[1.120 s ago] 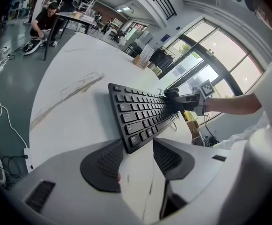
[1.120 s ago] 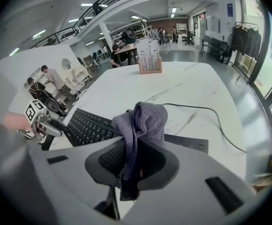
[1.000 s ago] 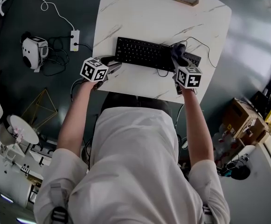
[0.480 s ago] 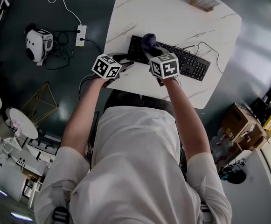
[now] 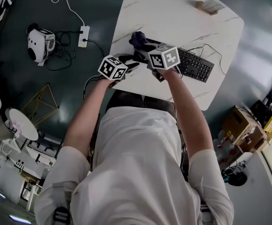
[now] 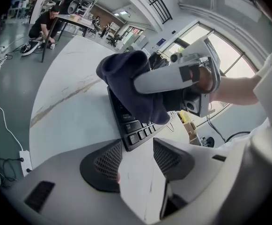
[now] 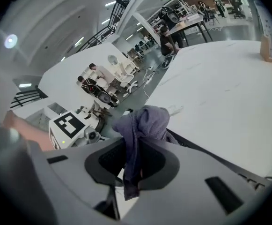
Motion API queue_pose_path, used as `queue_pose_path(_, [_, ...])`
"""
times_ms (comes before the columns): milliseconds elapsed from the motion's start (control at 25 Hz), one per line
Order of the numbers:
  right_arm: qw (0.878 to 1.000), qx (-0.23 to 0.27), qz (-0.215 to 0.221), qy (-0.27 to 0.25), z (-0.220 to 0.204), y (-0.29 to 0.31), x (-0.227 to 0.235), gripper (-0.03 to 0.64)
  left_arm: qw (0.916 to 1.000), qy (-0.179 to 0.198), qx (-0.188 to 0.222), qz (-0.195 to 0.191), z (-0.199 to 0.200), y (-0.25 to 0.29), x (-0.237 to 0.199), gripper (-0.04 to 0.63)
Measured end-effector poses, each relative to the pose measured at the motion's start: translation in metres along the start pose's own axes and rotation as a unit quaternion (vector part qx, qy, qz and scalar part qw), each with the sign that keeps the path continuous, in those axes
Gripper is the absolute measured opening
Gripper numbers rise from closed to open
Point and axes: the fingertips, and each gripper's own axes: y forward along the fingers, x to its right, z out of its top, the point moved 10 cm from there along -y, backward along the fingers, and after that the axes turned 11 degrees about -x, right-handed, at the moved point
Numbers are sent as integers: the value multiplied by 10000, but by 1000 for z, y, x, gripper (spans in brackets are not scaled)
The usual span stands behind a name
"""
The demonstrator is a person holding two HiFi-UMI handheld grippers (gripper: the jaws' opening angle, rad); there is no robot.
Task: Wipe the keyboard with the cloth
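A black keyboard (image 5: 193, 63) lies across the white marble table (image 5: 173, 18). My right gripper (image 5: 141, 45) is shut on a dark blue cloth (image 5: 137, 38) and holds it over the keyboard's left end. In the right gripper view the cloth (image 7: 145, 123) is bunched up between the jaws of that gripper (image 7: 138, 159). My left gripper (image 5: 131, 63) rests just left of the keyboard, near the table's front edge. In the left gripper view its jaws (image 6: 138, 161) stand open with nothing between them, facing the keyboard's corner (image 6: 136, 131) and the cloth (image 6: 126, 81).
A small tan box (image 5: 209, 6) sits at the table's far side. The keyboard's thin cable (image 5: 209, 47) loops on the table to the right. On the floor to the left are a power strip (image 5: 83, 35) and a white device (image 5: 38, 43); cardboard boxes (image 5: 241, 121) stand at the right.
My right gripper has swept the cloth leftward along the keyboard, from its right end to its left end. The left gripper has stayed by the keyboard's left corner.
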Motion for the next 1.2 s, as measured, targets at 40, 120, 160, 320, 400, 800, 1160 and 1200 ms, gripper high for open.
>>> queue_pose_path(40, [10000, 55, -4, -17, -1, -5, -2, 77, 10000, -24, 34, -12, -2, -2, 0, 215])
queue_pose_path(120, [9998, 171, -76, -22, -5, -18, -6, 77, 10000, -34, 93, -12, -6, -6, 0, 214])
queue_pose_path(160, [9997, 224, -108, -15, -9, -26, -8, 77, 9999, -31, 113, -5, -9, -8, 0, 215])
queue_pose_path(320, [9988, 411, -273, -21, -31, -59, -19, 77, 9998, 4, 179, 50, -18, -19, 4, 215])
queue_pose_path(400, [9981, 508, -361, 3, -44, -77, -25, 77, 9997, 49, 233, 87, -20, -25, 8, 214])
queue_pose_path(800, [9865, 1340, -773, 543, -130, -155, -57, 77, 9964, 250, 722, 359, -29, -57, 40, 171])
queue_pose_path(1160, [9732, 1849, -1237, 584, -207, -209, -81, 77, 9913, 222, 1173, 554, -42, -61, 86, 66])
queue_pose_path(1200, [9711, 1939, -1262, 585, -216, -215, -83, 77, 9903, 226, 1237, 589, -44, -62, 93, 63])
